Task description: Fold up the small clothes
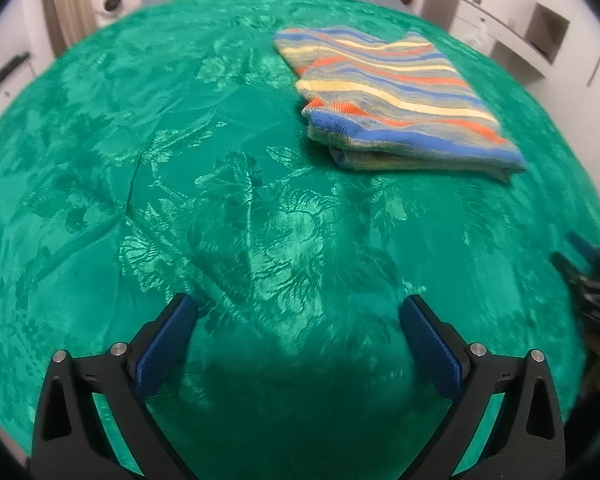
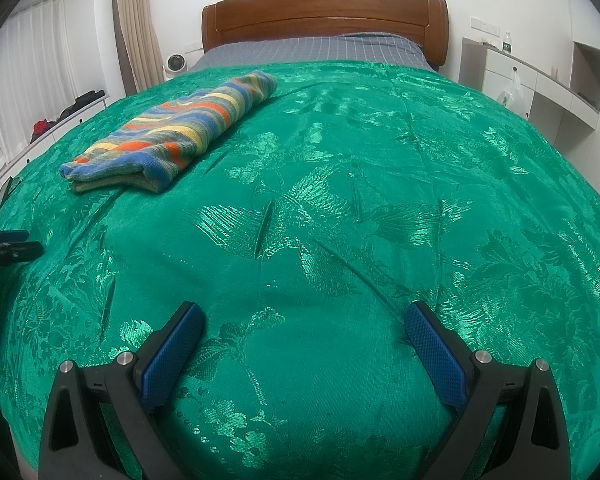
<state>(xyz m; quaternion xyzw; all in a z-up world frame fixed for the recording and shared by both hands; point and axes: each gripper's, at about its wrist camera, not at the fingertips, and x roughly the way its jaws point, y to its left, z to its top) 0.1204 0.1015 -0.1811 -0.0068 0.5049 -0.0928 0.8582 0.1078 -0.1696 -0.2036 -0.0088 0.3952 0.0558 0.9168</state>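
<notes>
Green shiny bedspread (image 2: 340, 208) is all we've got right under us, with both claws hanging over bare fabric. Our left claw (image 1: 298, 314) has its jaws spread wide with nothing between them, and the right claw (image 2: 304, 322) is the same, wide apart and empty.

Further up the bed is the striped sweater (image 1: 396, 92), already a neat flat bundle with several layers stacked, so we'd guess the folding is pretty much done for this piece. From the left claw it lies ahead and off to the right; from the right claw it's ahead and off to the left (image 2: 172, 128). So it sits between our two hands, well apart from both, and we honestly can't say which one is nearer. Its long axis runs up and away toward the headboard, with a thick rolled end pointing back at us. If we need to tidy or move it, that near end is the bit to go for, and nothing lies in the way, just a few small creases in the cover.

Past the sweater there's a grey checked sheet (image 2: 316, 50), then the wooden headboard (image 2: 324, 8). A small white fan (image 2: 174, 65) sits on the left, white shelves (image 2: 548, 80) on the right
</notes>
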